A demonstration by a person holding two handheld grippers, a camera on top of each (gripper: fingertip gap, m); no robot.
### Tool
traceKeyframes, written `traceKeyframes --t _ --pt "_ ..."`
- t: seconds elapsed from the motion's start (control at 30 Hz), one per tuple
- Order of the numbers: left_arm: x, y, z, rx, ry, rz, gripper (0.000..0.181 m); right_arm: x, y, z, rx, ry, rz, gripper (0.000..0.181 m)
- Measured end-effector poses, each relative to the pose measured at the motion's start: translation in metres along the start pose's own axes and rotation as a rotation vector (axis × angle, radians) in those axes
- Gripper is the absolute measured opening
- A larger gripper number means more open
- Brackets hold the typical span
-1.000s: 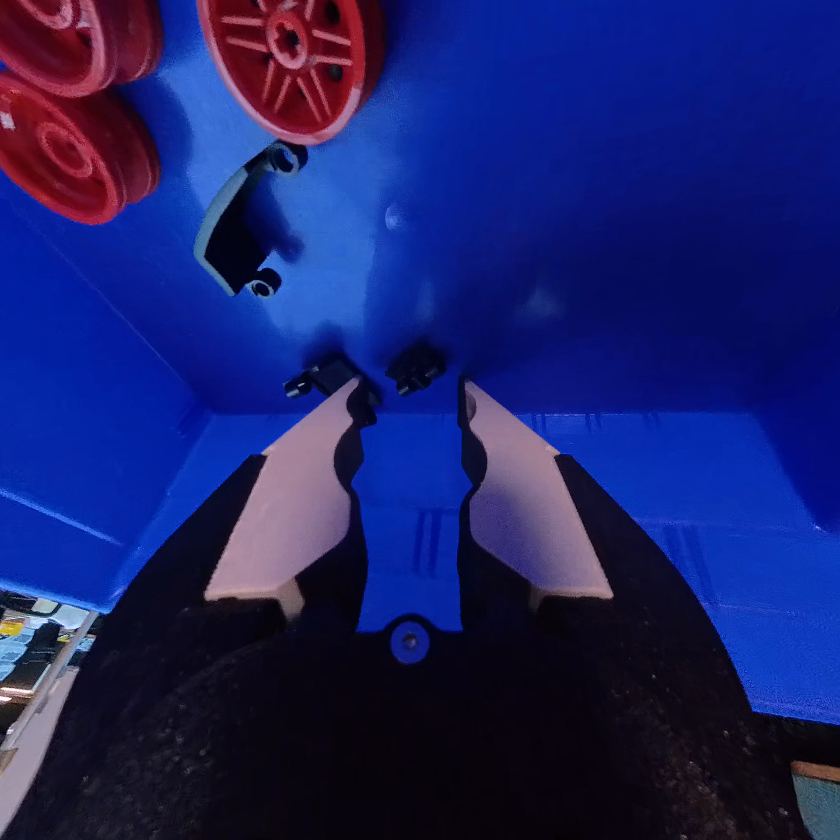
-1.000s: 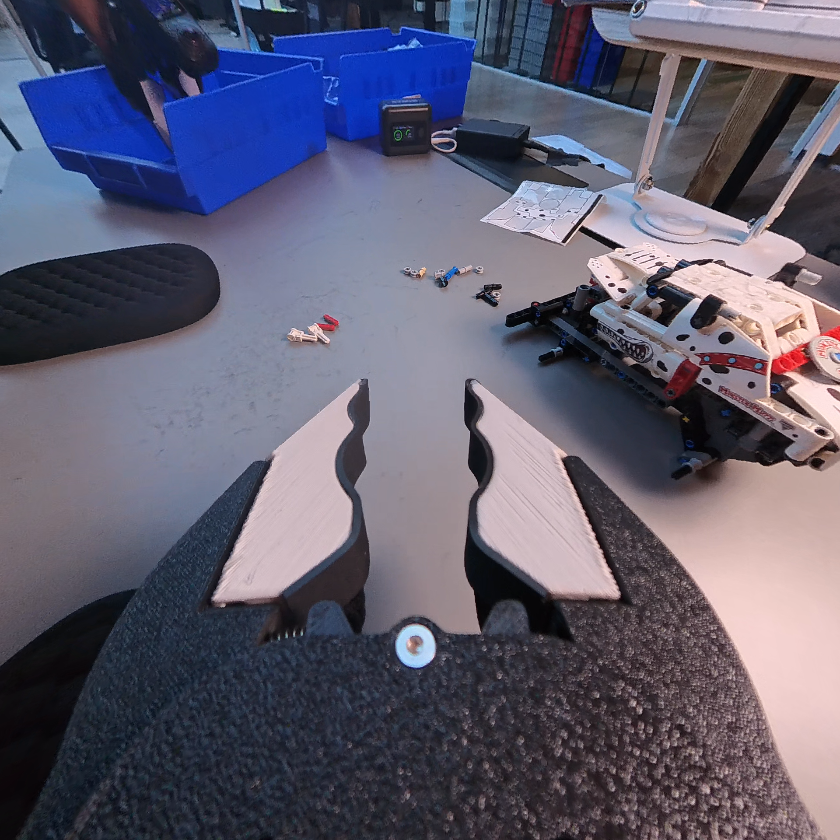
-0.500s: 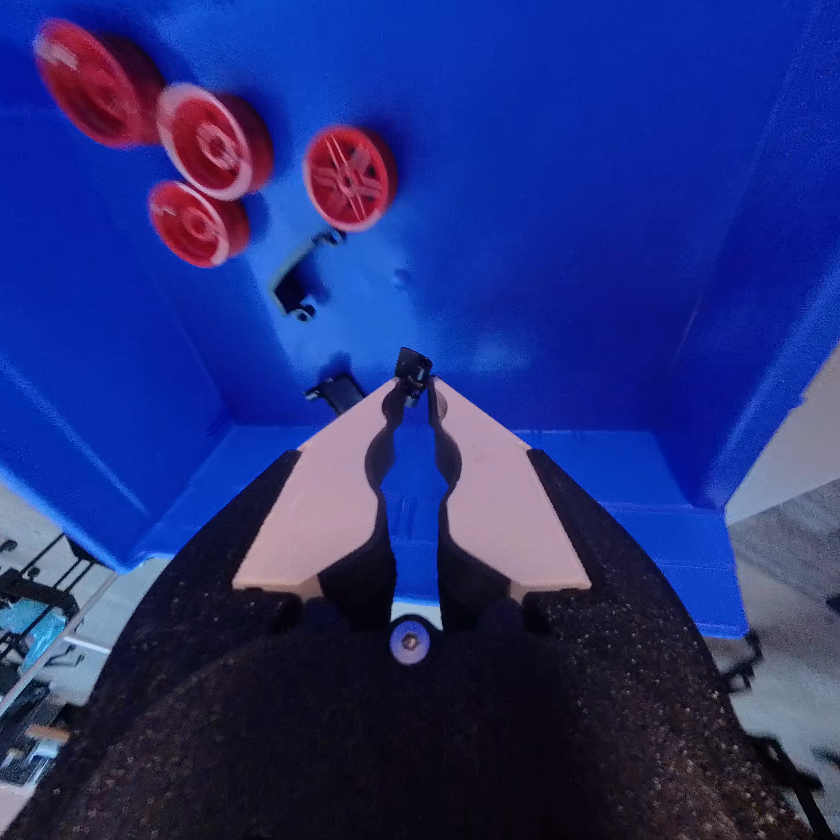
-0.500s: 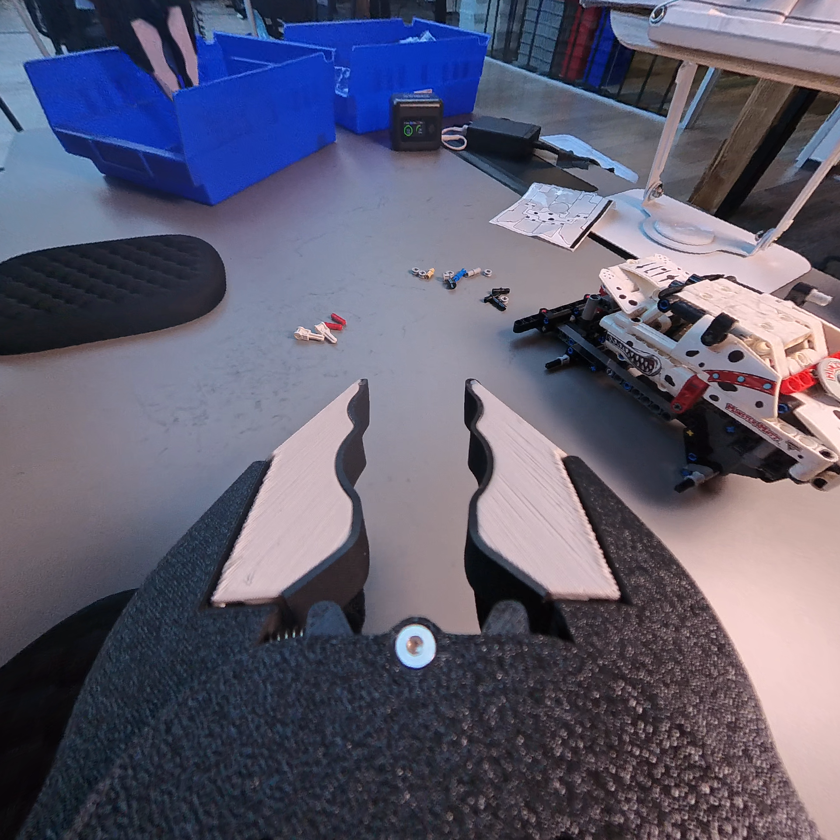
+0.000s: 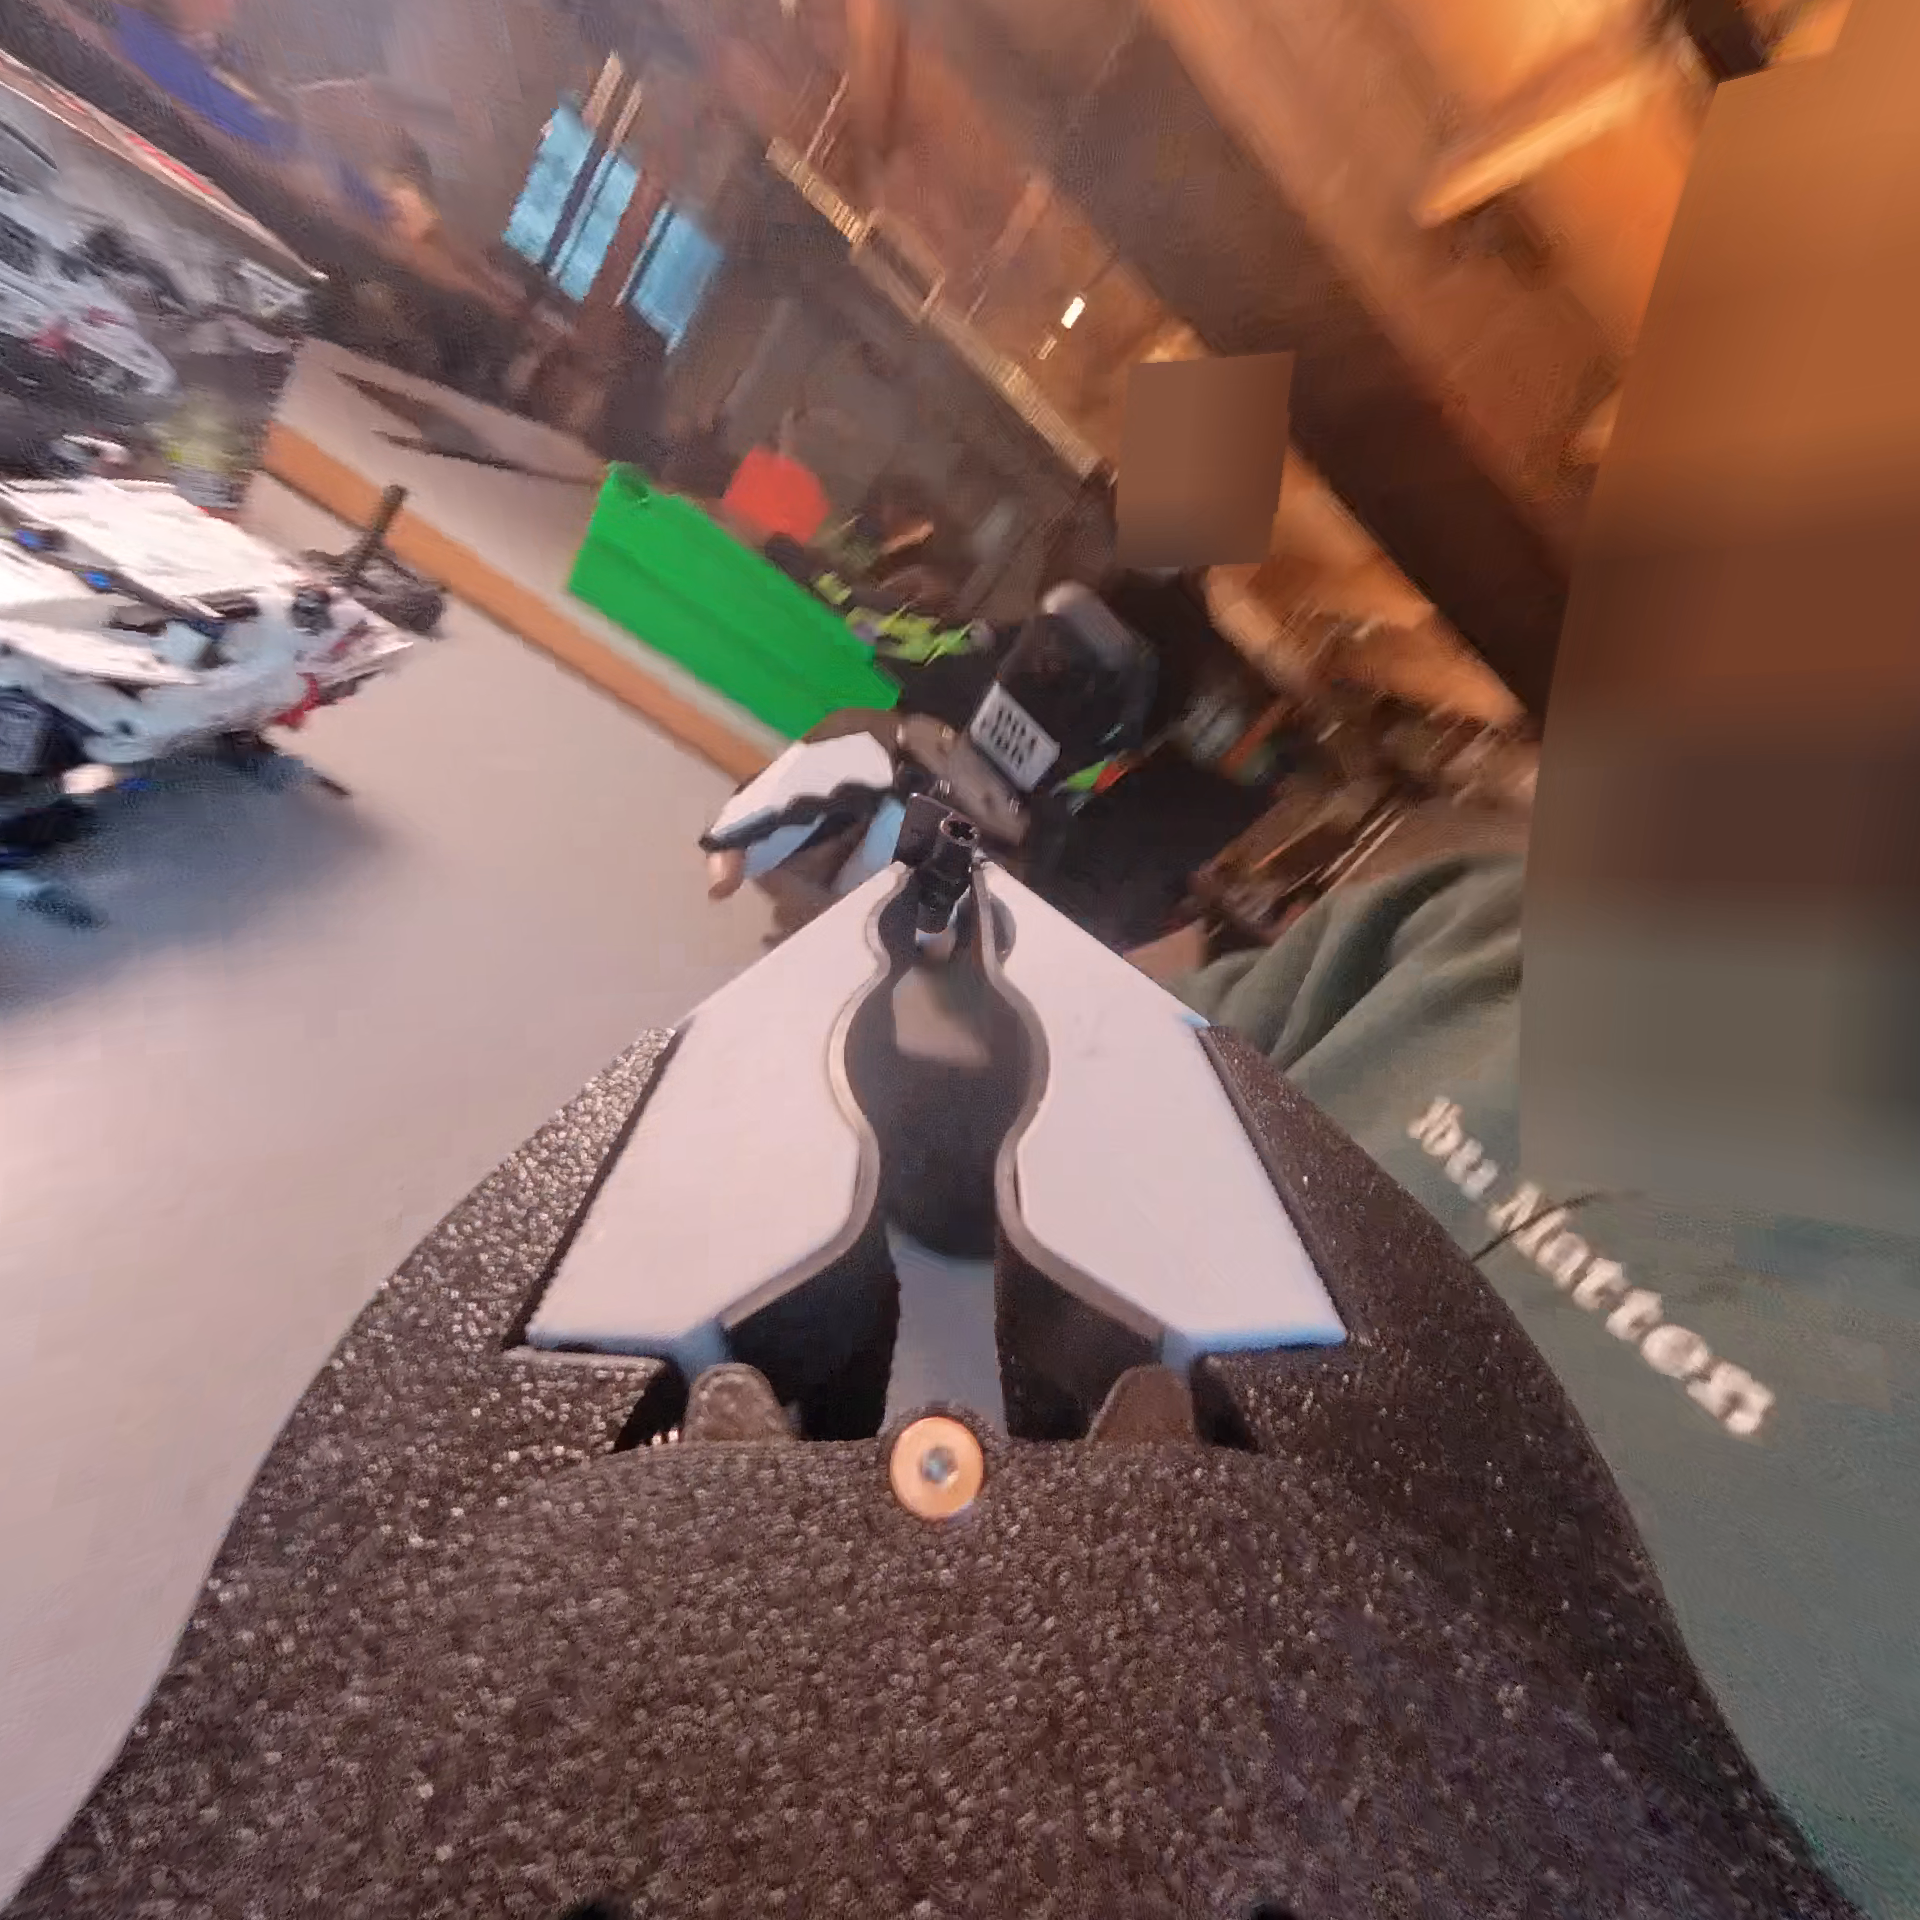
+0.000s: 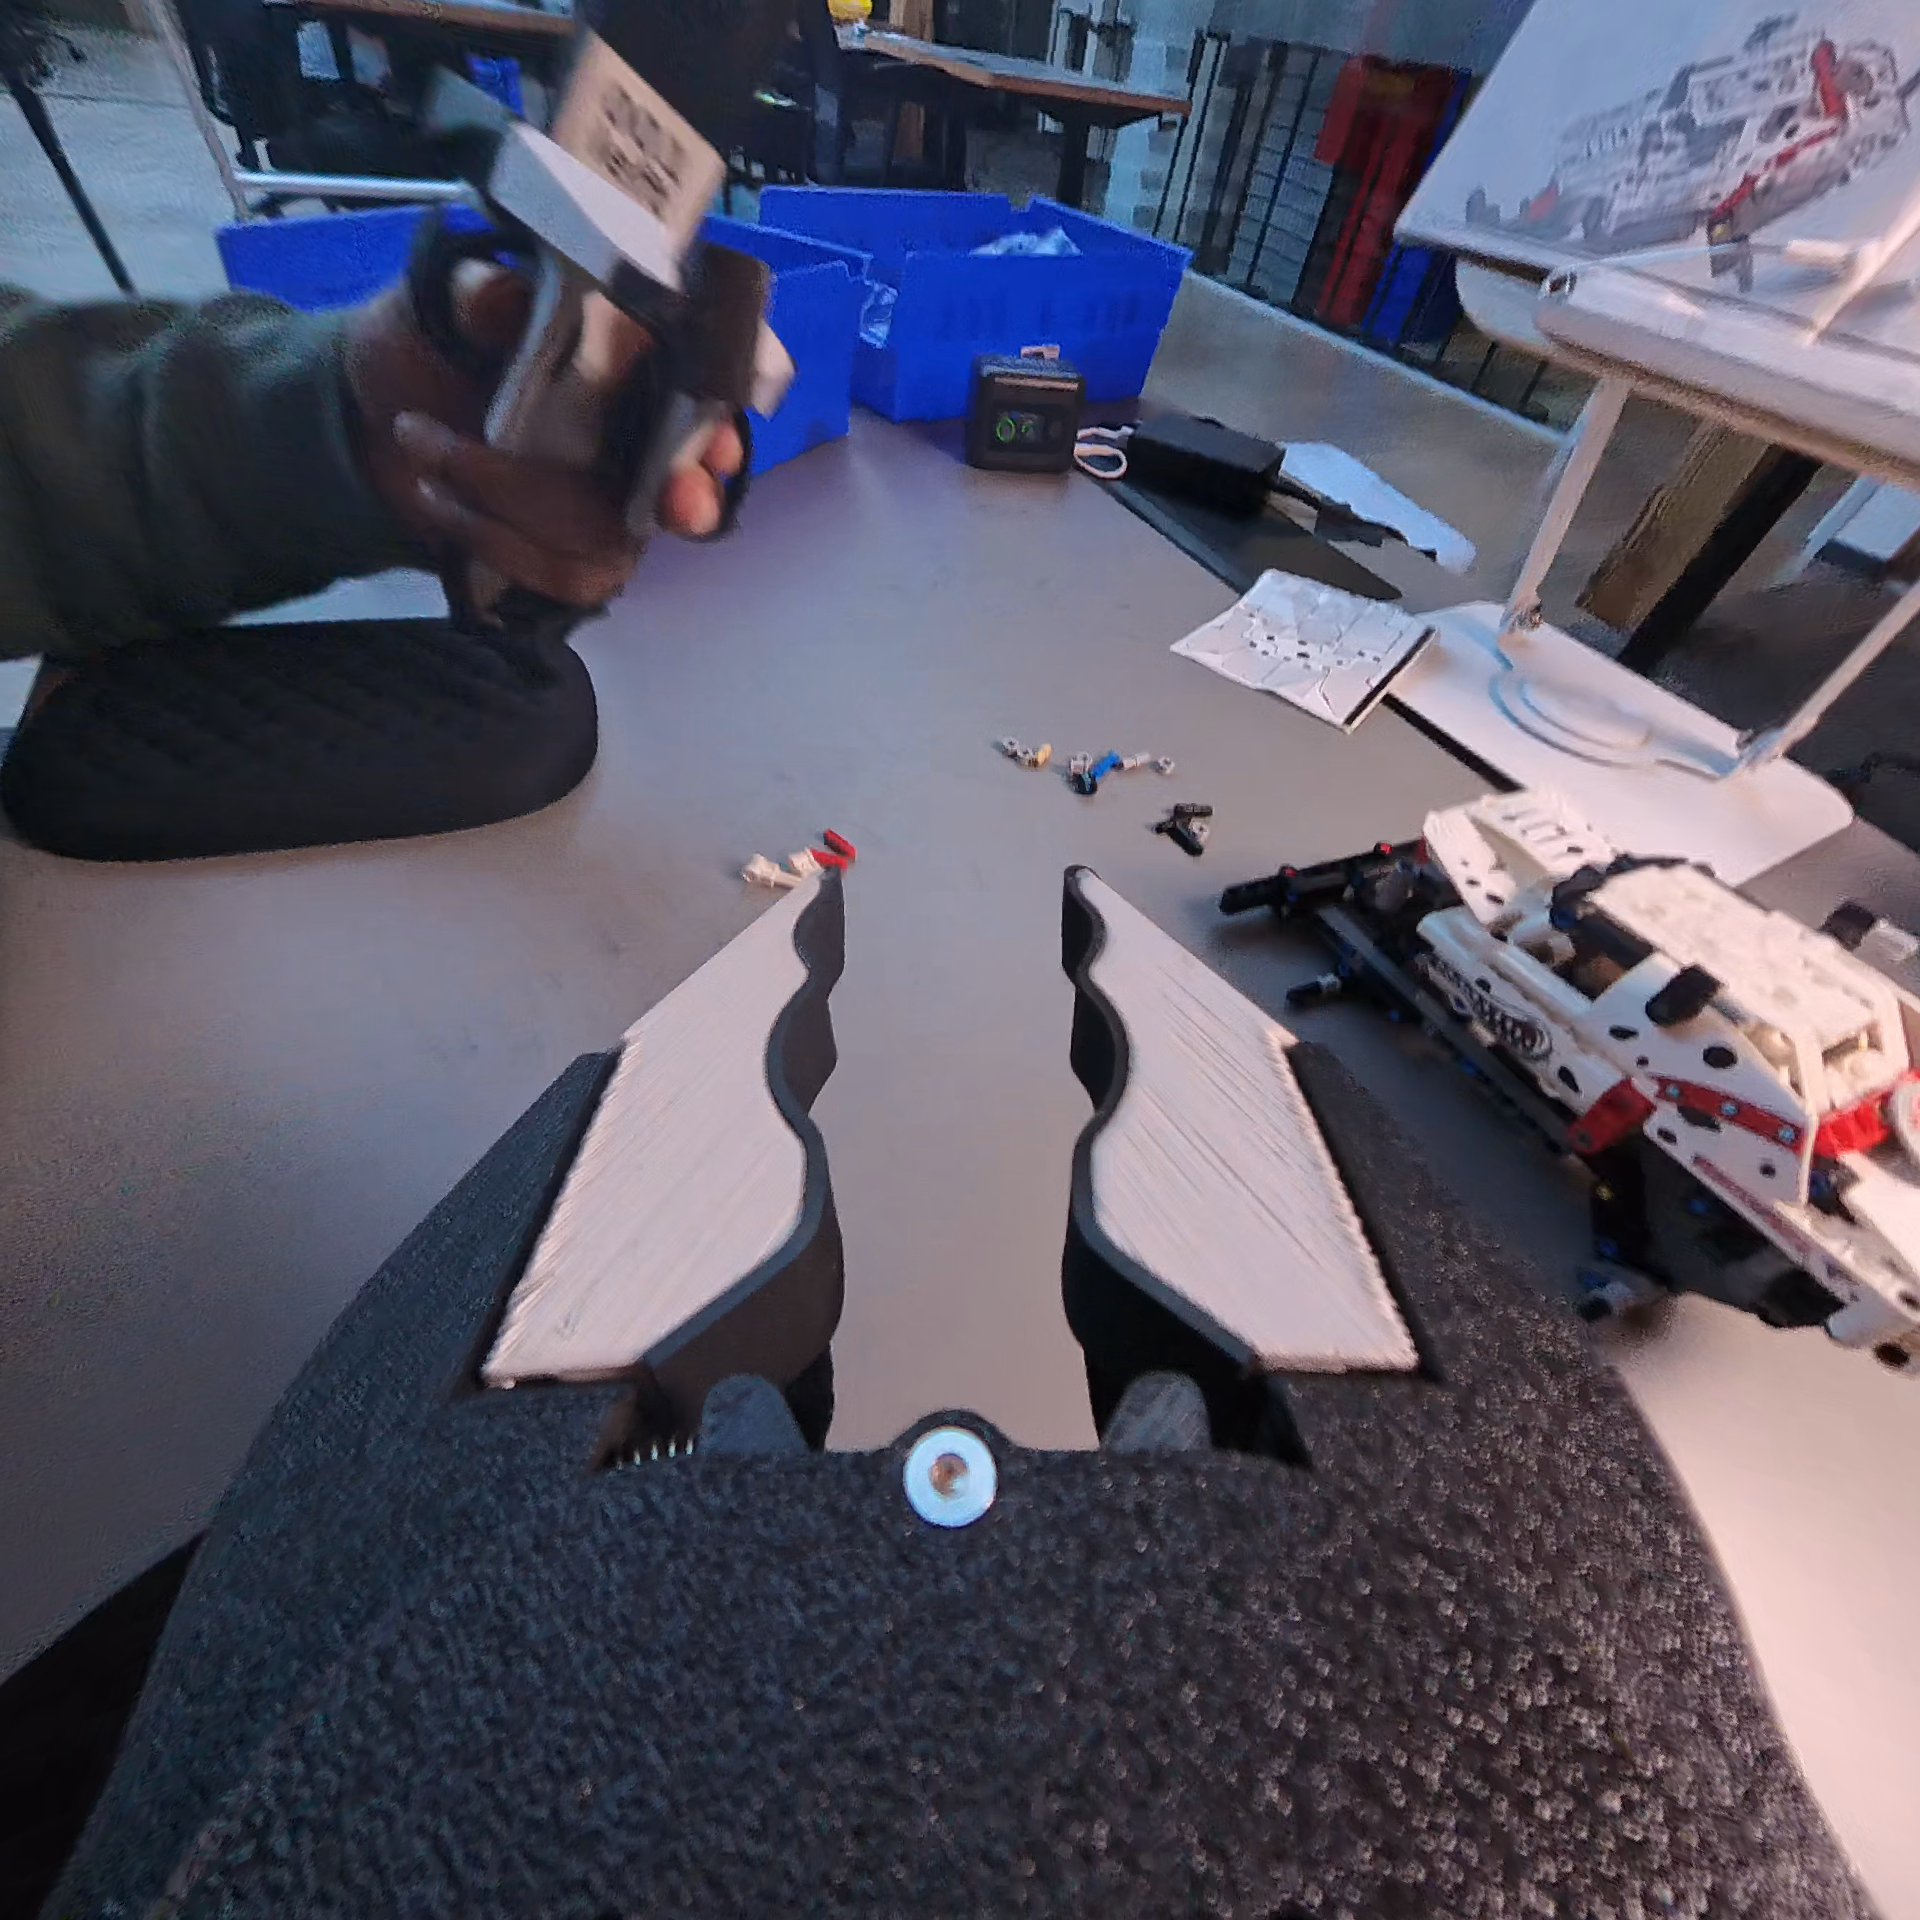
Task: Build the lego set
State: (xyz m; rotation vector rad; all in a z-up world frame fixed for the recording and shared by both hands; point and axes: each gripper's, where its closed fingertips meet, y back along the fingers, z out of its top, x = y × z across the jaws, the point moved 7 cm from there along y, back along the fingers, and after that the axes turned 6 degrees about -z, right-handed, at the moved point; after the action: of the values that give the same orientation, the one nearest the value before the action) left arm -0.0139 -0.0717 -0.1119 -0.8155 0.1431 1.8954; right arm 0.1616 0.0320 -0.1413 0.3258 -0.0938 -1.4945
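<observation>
A small black pin is pinched at the tips of the left gripper, which is held in the air above the table; the view is blurred. The right gripper is held low over the table with its fingers spread and nothing between them. The white spotted car is seen on the table to the right, with loose parts lying beyond the fingertips. Blue bins are seen at the far edge.
</observation>
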Motion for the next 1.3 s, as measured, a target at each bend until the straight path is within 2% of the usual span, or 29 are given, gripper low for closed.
traceKeyframes --t 0.07,0.17,0.27,0.4,0.53,0.63,0.77,0.83,0.93,1.1,1.13,1.27,1.3 --pt "0.017 -0.015 0.004 -0.111 0.143 -0.131 0.007 0.009 -0.004 0.021 -0.053 0.045 -0.004 0.042" --pt "0.023 -0.03 0.003 -0.121 0.211 -0.222 0.007 0.019 -0.01 0.048 -0.121 0.102 -0.034 0.042" --pt "0.024 -0.034 -0.001 -0.118 0.226 -0.221 0.007 0.024 -0.023 0.057 -0.137 0.124 -0.071 0.038" --pt "0.027 -0.029 -0.006 -0.141 0.228 -0.199 0.008 0.027 -0.038 0.057 -0.145 0.133 -0.124 0.019" --pt "0.029 -0.025 -0.008 -0.125 0.21 -0.145 0.008 0.024 -0.042 0.053 -0.122 0.093 -0.082 0.016" --pt "0.036 -0.017 -0.011 -0.031 0.129 -0.001 0.011 0.019 -0.045 0.044 -0.052 0.104 -0.019 0.016" --pt "0.05 0.015 -0.008 0.232 -0.244 0.467 0.018 0.005 -0.055 0.001 0.222 0.157 0.194 0.016" --pt "0.053 0.029 -0.009 0.332 -0.371 0.606 0.02 -0.003 -0.065 -0.022 0.357 0.176 0.259 0.016" --pt "0.058 0.04 -0.018 0.396 -0.406 0.682 0.024 -0.003 -0.085 -0.036 0.456 0.208 0.35 0.016" --pt "0.064 0.049 -0.036 0.462 -0.396 0.709 0.025 0.002 -0.106 -0.046 0.576 0.308 0.457 0.017" --pt "0.065 0.049 -0.038 0.469 -0.391 0.71 0.025 0.003 -0.107 -0.044 0.563 0.319 0.461 0.019" --pt "0.069 0.049 -0.045 0.528 -0.395 0.731 0.024 0.001 -0.106 -0.043 0.567 0.327 0.4 0.047" --pt "0.07 0.049 -0.047 0.547 -0.398 0.738 0.023 0.001 -0.103 -0.041 0.545 0.305 0.379 0.049"
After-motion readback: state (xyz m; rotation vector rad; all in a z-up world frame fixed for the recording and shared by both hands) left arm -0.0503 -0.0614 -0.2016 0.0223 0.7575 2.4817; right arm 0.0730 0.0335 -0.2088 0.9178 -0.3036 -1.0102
